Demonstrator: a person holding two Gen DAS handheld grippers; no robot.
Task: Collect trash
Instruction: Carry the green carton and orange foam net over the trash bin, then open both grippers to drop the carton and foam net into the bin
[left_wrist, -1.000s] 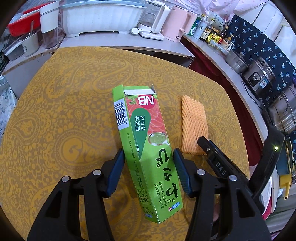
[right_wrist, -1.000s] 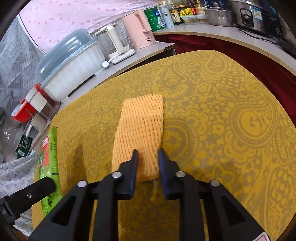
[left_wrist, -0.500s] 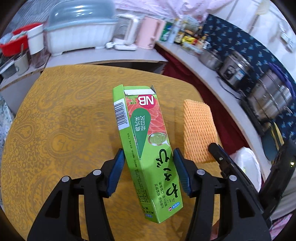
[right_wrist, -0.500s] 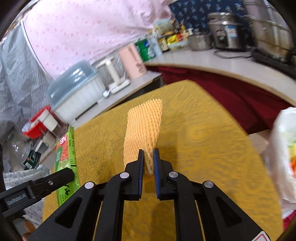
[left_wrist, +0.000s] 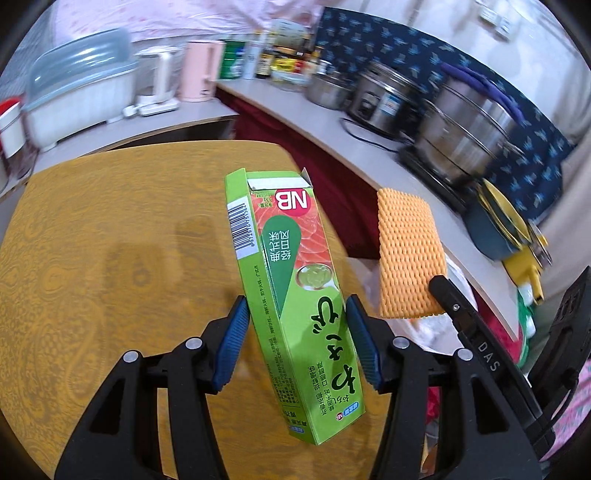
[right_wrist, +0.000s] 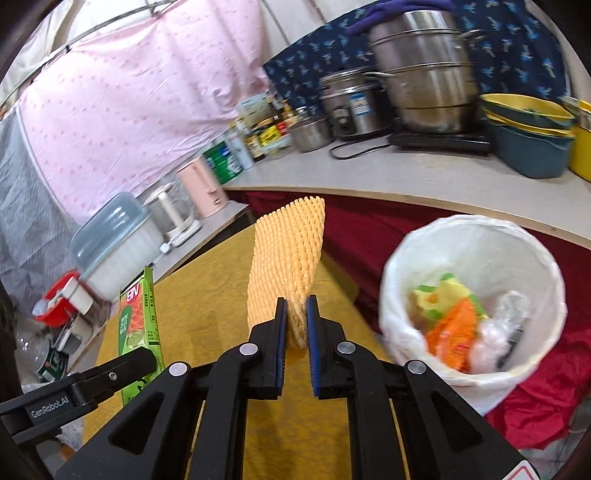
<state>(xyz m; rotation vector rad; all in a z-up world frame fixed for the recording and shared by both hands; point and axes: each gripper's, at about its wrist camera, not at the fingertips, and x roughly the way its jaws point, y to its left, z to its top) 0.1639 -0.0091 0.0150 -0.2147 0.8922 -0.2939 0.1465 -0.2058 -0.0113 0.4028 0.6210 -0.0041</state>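
My left gripper (left_wrist: 297, 332) is shut on a long green box (left_wrist: 291, 288) and holds it in the air above the yellow table (left_wrist: 110, 240). The box also shows in the right wrist view (right_wrist: 138, 325). My right gripper (right_wrist: 295, 325) is shut on the near end of an orange foam net (right_wrist: 288, 266), lifted off the table; the net also shows in the left wrist view (left_wrist: 408, 258). A trash bin with a white bag liner (right_wrist: 476, 240) stands to the right of the table's edge, with several pieces of trash inside.
A counter (right_wrist: 406, 177) curves behind, with steel pots (right_wrist: 424, 74), a rice cooker (right_wrist: 351, 107), bottles, a pink kettle (left_wrist: 199, 70) and a covered dish rack (left_wrist: 81, 88). Red cloth (right_wrist: 369, 229) hangs below the counter.
Both grippers lifted their items off the table and swung right toward the bin. The right gripper closed tighter on the foam net. The bin has come into view.
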